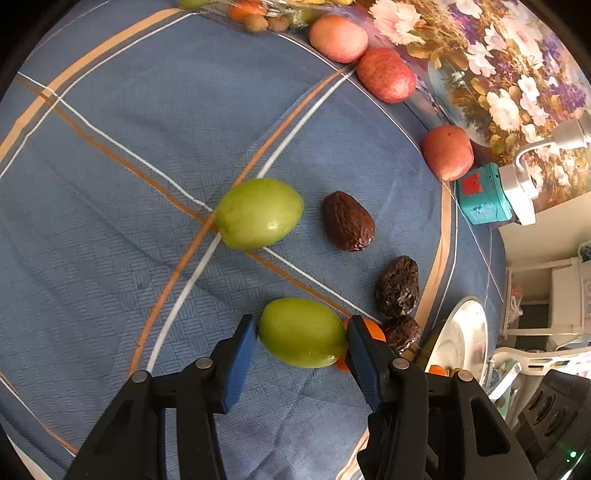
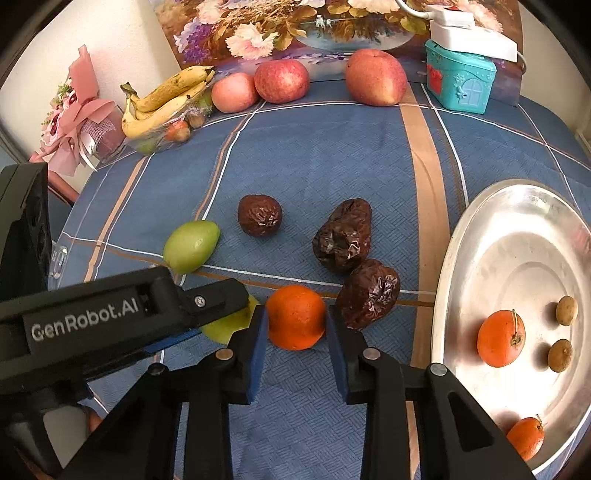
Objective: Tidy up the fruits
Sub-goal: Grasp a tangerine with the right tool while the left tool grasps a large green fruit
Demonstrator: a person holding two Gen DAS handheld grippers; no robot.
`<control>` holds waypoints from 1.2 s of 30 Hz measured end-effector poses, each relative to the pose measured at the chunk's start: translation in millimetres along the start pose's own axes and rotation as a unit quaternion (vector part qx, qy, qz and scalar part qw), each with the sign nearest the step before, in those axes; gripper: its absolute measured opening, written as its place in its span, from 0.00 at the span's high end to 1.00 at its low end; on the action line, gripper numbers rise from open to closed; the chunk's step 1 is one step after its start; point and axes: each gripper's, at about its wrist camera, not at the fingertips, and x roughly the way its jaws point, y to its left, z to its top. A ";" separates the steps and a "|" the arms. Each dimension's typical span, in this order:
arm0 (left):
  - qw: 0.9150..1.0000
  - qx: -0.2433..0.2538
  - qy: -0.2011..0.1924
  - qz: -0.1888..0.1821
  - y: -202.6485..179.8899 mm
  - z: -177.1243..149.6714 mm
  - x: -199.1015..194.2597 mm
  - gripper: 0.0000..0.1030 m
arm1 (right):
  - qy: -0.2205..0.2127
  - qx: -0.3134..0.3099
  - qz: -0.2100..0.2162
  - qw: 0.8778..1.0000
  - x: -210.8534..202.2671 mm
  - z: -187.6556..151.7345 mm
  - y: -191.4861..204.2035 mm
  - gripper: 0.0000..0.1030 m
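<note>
Left gripper [image 1: 302, 334] brackets a green fruit [image 1: 302, 333] lying on the blue checked tablecloth [image 1: 110, 184]; both blue pads sit at the fruit's sides, the right one touching, the left one at or just off the skin, so a firm grip cannot be confirmed. Right gripper [image 2: 295, 325] straddles a small orange [image 2: 296, 317] on the cloth, its pads [image 2: 258, 339] close on either side; contact looks likely, squeeze not certain. The two grippers work side by side: in the right wrist view the left gripper's black body [image 2: 110, 314] crosses the lower left, with its green fruit partly hidden behind it. A second green fruit [image 1: 259, 213] lies farther out on the cloth, apart from the first. Three wrinkled dark brown dried fruits [image 2: 341, 236] rest near the centre, one of them [image 2: 368, 293] just beside the right gripper's right finger. Silver metal plate [image 2: 461, 258] at the right holds two oranges [image 2: 500, 338] and two small brown round fruits [image 2: 567, 310]. Along the far edge: three red apples [image 2: 281, 80], a clear bowl with bananas [image 2: 166, 99], a teal toy house [image 2: 460, 79], and a floral painting [image 2: 277, 26].
</note>
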 end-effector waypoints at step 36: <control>0.996 -0.003 -0.086 0.017 -4.3 -4.7 -57.1 0.48 | -0.023 0.028 0.060 0.998 -41.5 2.7 -14.3 0.79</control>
